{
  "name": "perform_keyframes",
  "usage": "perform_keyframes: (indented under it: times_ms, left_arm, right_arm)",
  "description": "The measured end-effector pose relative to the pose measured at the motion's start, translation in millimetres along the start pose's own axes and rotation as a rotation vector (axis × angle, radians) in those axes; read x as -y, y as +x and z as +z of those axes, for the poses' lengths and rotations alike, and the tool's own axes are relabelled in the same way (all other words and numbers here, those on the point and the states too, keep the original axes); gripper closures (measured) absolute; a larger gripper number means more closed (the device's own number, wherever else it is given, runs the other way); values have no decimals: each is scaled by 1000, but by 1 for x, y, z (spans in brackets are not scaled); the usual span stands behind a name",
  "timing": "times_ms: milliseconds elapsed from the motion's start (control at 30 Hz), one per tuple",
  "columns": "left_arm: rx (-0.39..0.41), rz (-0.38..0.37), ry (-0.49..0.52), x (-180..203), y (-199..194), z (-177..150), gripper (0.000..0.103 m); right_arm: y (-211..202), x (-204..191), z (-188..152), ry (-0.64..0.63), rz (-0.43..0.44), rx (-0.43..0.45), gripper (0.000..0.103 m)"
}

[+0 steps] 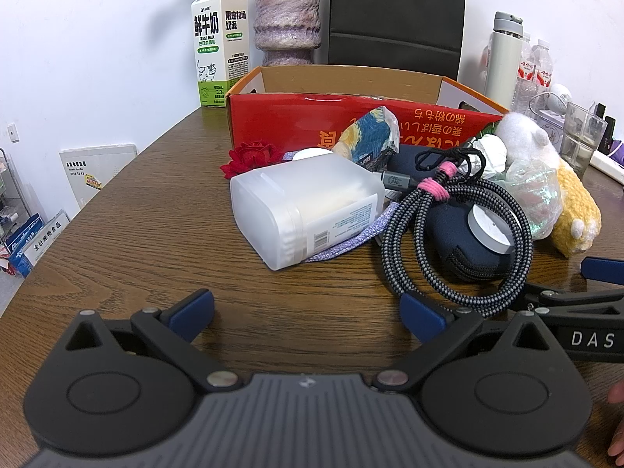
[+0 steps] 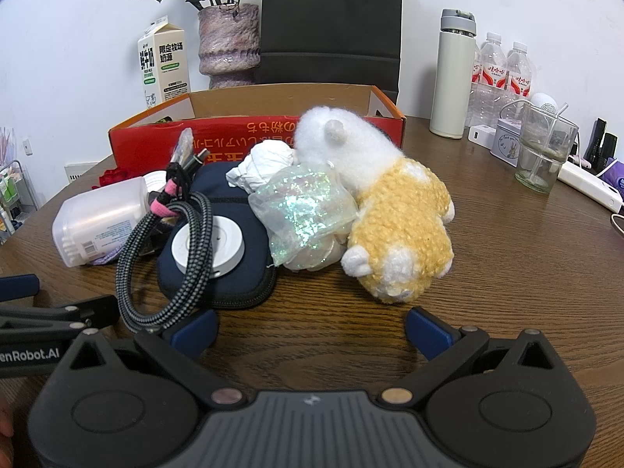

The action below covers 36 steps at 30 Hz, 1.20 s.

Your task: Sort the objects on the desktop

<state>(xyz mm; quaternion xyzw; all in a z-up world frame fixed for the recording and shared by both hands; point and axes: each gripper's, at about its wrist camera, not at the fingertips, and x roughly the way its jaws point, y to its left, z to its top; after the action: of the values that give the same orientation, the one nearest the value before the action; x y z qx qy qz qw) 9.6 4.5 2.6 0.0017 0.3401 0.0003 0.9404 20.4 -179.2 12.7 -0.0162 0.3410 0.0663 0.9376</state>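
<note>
A pile of objects lies on the wooden table before a red cardboard box (image 1: 296, 117) (image 2: 156, 136). It holds a translucent plastic container (image 1: 300, 210) (image 2: 97, 218), a braided coiled cable (image 1: 460, 234) (image 2: 167, 257), a navy pouch (image 1: 468, 249) (image 2: 234, 284) with a white disc (image 2: 210, 247) on it, a shiny plastic bag (image 2: 308, 214), crumpled paper (image 2: 265, 163), a red fabric flower (image 1: 249, 158) and a yellow-white plush toy (image 2: 397, 226) (image 1: 565, 202). My left gripper (image 1: 308, 316) is open and empty, short of the container. My right gripper (image 2: 312, 331) is open and empty, before the pouch and plush.
A milk carton (image 1: 218, 50) (image 2: 163, 66), a purple vase (image 1: 286, 19) (image 2: 228, 45) and a black chair back (image 1: 397, 15) stand behind the box. At right are a white flask (image 2: 454, 78), water bottles (image 2: 503, 74), a glass (image 2: 544, 152) and a power strip (image 2: 589, 189).
</note>
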Motion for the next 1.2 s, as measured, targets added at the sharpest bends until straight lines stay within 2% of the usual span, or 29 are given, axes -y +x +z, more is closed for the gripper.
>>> perform_keyframes:
  times_ms: [1033, 1133, 1200]
  left_arm:
    - [-1, 12, -3, 2, 0, 7, 0]
    - [4, -12, 18, 0, -2, 5, 0]
    - [20, -69, 32, -5, -6, 7, 0]
  right_arm:
    - [-1, 0, -1, 1, -2, 1, 0]
    - [-3, 1, -2, 1, 6, 1, 0]
    - [-10, 3, -5, 19, 27, 13, 0]
